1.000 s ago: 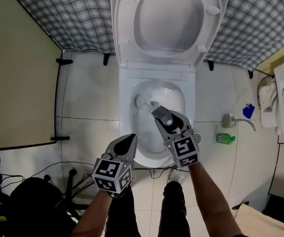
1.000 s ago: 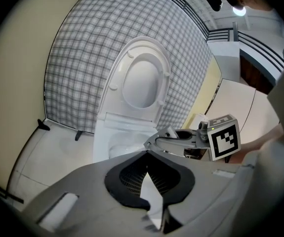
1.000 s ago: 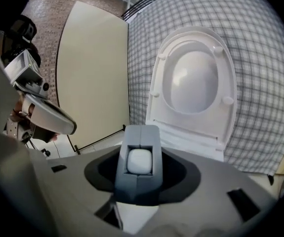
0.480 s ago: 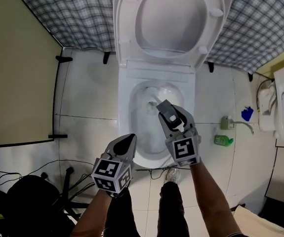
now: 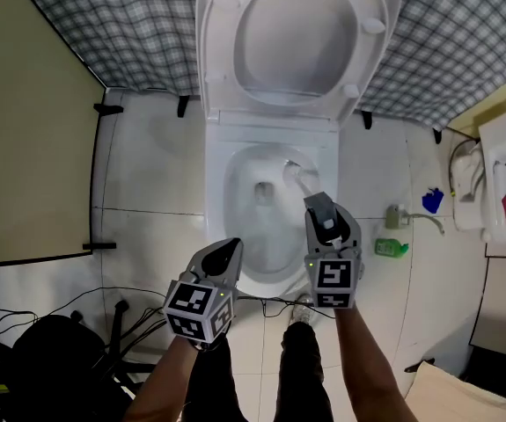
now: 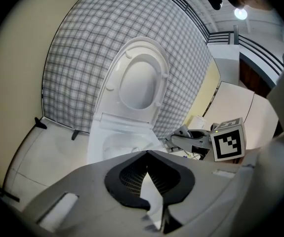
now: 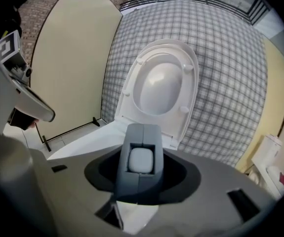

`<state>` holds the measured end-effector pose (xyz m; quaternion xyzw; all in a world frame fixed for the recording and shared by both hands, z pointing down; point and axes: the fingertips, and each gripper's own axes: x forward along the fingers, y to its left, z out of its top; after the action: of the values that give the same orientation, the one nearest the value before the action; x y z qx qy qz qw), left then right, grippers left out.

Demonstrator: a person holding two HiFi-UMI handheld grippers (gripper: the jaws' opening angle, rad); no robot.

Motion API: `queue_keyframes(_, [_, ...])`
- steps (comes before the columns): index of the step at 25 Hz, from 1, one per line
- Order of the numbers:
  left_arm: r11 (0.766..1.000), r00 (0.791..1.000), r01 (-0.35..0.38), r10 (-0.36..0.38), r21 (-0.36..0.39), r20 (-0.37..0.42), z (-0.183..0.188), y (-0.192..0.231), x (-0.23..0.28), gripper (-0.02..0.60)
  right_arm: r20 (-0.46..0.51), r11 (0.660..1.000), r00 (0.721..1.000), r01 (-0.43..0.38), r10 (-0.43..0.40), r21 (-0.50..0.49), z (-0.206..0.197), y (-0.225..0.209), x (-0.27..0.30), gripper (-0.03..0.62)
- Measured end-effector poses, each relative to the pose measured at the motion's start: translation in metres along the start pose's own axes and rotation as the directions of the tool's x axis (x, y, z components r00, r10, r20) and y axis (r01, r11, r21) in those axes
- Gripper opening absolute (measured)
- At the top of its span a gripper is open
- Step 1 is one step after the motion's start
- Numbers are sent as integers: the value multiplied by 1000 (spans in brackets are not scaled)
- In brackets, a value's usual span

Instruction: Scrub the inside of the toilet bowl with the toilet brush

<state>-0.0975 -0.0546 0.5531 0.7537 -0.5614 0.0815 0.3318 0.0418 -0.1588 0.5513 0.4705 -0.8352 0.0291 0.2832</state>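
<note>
The white toilet stands with its lid [image 5: 297, 33] up and its bowl rim [image 5: 222, 202] bare. Inside the bowl, at the back right, I see the brush head [image 5: 295, 174]. Its grey handle [image 5: 323, 211] runs back into my right gripper [image 5: 328, 229], which is shut on it over the bowl's right front. In the right gripper view the handle [image 7: 142, 149] fills the jaws, with the lid [image 7: 161, 85] beyond. My left gripper [image 5: 229, 253] hangs at the bowl's left front edge, shut and holding nothing. Its tips [image 6: 146, 154] meet in the left gripper view.
A green bottle [image 5: 391, 248] and a blue item [image 5: 432, 201] lie on the floor right of the toilet, near a white fixture [image 5: 499, 183]. A beige panel [image 5: 24, 148] stands at the left. Cables [image 5: 103, 310] and a black object [image 5: 50, 359] lie at the lower left.
The brush head has swept from the bowl's left side to its back right. My right gripper moved right with it. The left gripper stayed put.
</note>
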Motion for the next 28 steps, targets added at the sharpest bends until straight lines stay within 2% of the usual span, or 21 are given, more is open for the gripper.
queue_keyframes(2, [1000,1000,5,-5,2,0,2,-1,-2,11,-29,999,999,22,-22,29,-5,0,-8,204])
queue_keyframes(6, [1000,1000,12,-12,3,-2,3,-2,-7,10,-85,998,995,55,-54,6,-14,1,-28,204])
queue_keyframes(14, [1000,1000,17,-17,-5,-6,1,-11,-21,11,-212,988,973,114,-91,101,-37,15,-66,204])
queue_keyframes(20, [1000,1000,18,-18,-3,12,11,-20,-29,11,-306,985,951,99,-52,139,-45,36,-97,204])
queue_keyframes(28, [1000,1000,9,-9,-9,17,13,-28,-44,11,-381,986,923,6,59,165,-52,70,-122,202])
